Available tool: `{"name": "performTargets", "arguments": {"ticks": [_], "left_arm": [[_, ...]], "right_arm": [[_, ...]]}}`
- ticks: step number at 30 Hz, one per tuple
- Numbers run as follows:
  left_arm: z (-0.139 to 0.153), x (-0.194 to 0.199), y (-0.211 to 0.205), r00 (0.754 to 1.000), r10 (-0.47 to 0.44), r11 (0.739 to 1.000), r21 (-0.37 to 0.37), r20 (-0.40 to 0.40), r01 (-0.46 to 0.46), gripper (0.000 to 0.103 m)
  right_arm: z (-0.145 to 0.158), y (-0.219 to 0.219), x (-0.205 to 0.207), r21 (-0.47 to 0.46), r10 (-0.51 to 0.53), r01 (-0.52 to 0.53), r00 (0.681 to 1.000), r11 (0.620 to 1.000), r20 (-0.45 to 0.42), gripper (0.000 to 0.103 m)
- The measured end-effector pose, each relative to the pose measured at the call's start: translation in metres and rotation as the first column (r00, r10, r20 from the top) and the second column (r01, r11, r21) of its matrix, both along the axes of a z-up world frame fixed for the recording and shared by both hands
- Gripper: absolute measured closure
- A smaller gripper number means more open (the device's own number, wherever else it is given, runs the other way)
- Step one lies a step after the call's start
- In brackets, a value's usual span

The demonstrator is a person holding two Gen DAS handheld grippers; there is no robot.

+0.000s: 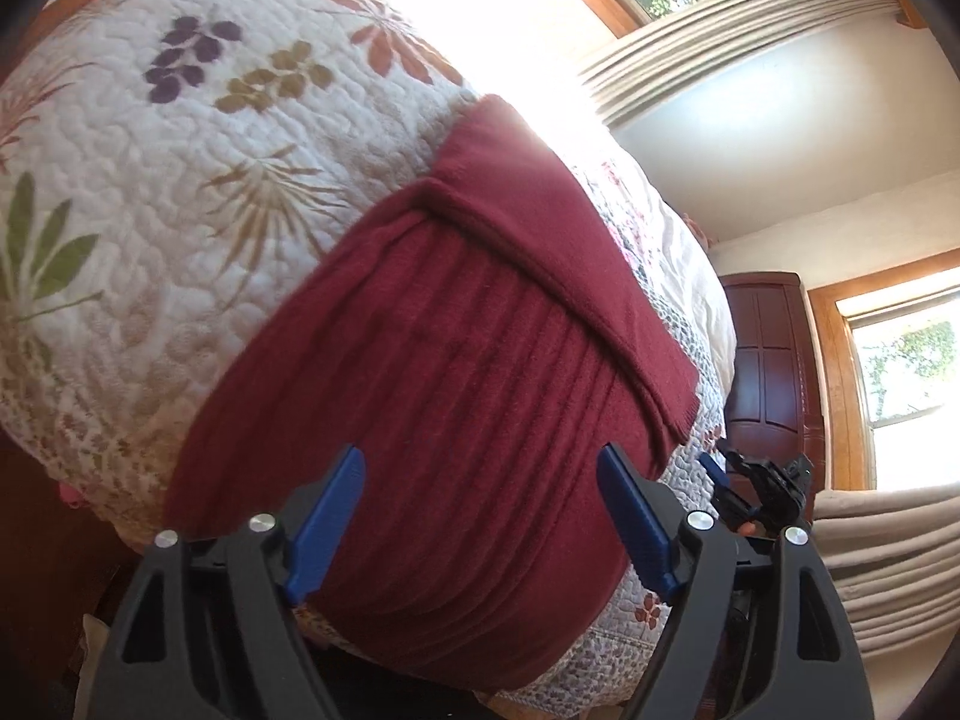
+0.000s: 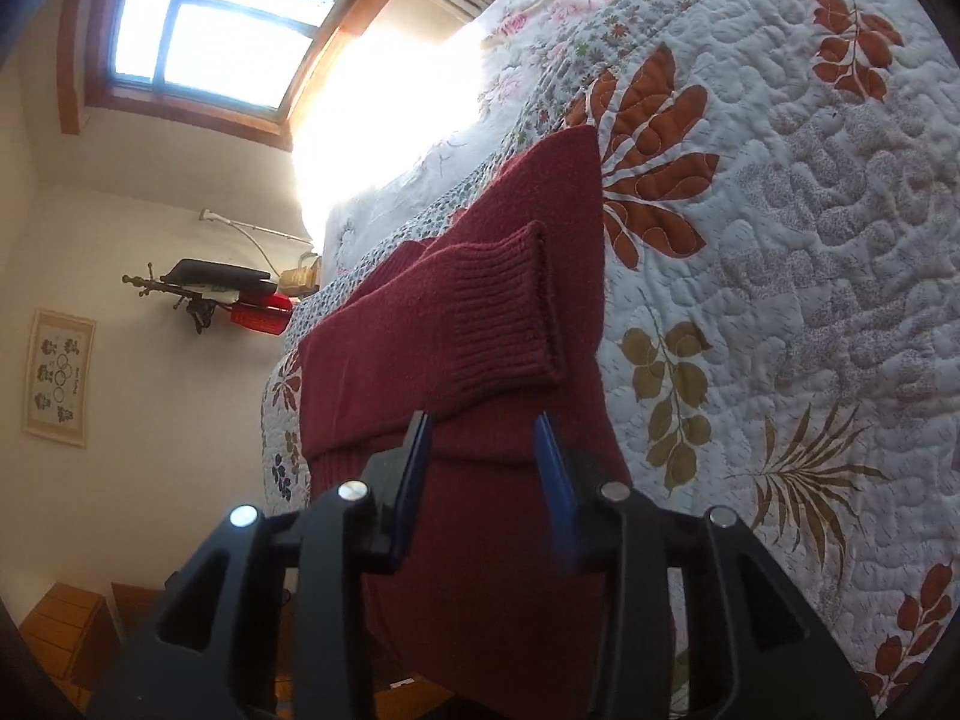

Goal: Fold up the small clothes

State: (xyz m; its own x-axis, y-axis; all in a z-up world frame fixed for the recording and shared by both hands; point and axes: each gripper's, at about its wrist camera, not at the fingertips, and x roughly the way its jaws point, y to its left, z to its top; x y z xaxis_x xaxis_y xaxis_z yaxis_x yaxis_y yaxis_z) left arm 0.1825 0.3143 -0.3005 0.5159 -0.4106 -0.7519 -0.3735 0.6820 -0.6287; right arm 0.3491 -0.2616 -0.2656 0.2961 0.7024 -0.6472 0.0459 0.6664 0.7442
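A white quilt [image 1: 180, 192] printed with leaves and flowers covers the bed. Pleated curtains [image 1: 708, 42] hang by a wood-framed window [image 2: 198, 18]. A dark wooden cabinet [image 1: 771, 360] stands against the wall, and a framed picture [image 2: 59, 377] hangs near a wall shelf [image 2: 210, 288].

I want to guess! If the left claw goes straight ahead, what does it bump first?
Probably the dark red sweater lying on the quilt. The open left claw points right at it, though depth is unclear.

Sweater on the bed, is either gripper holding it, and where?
Neither. The left gripper and right gripper are both open above the sweater, gripping nothing.
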Motion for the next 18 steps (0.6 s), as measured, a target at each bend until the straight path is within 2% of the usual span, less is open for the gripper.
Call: {"name": "performTargets", "arguments": {"ticks": [3,5,7,9,12,15,18], "left_arm": [[-0.008,-0.031,0.023,0.999,0.007,0.999,0.050,-0.033,-0.006,0.018],[-0.024,-0.045,0.032,0.996,-0.038,0.996,0.080,-0.080,0.044,0.018],[-0.052,-0.053,0.039,0.984,-0.108,0.989,0.086,-0.139,0.121,0.017],[-0.087,-0.062,0.045,0.964,-0.176,0.980,0.056,-0.198,0.190,0.017],[-0.133,-0.067,0.052,0.935,-0.271,0.961,-0.012,-0.227,0.275,0.017],[-0.164,-0.062,0.055,0.917,-0.357,0.934,-0.076,-0.177,0.349,0.017],[-0.184,-0.052,0.050,0.886,-0.445,0.894,-0.116,-0.133,0.432,0.017]], "right_arm": [[0.002,-0.010,-0.040,-0.025,0.054,-0.054,0.999,0.998,0.005,0.056],[-0.003,-0.013,-0.071,-0.052,0.072,-0.073,0.997,0.996,-0.016,0.052],[-0.010,-0.017,-0.105,-0.042,0.054,-0.056,0.997,0.998,-0.046,0.049],[-0.020,-0.014,-0.140,-0.031,0.017,-0.020,0.997,0.999,-0.080,0.047],[-0.039,-0.012,-0.188,-0.035,-0.061,0.056,0.986,0.998,-0.153,0.047],[-0.050,-0.003,-0.236,-0.041,-0.143,0.137,0.964,0.990,-0.224,0.047],[-0.044,0.010,-0.270,-0.067,-0.181,0.169,0.950,0.983,-0.255,0.047]]}}
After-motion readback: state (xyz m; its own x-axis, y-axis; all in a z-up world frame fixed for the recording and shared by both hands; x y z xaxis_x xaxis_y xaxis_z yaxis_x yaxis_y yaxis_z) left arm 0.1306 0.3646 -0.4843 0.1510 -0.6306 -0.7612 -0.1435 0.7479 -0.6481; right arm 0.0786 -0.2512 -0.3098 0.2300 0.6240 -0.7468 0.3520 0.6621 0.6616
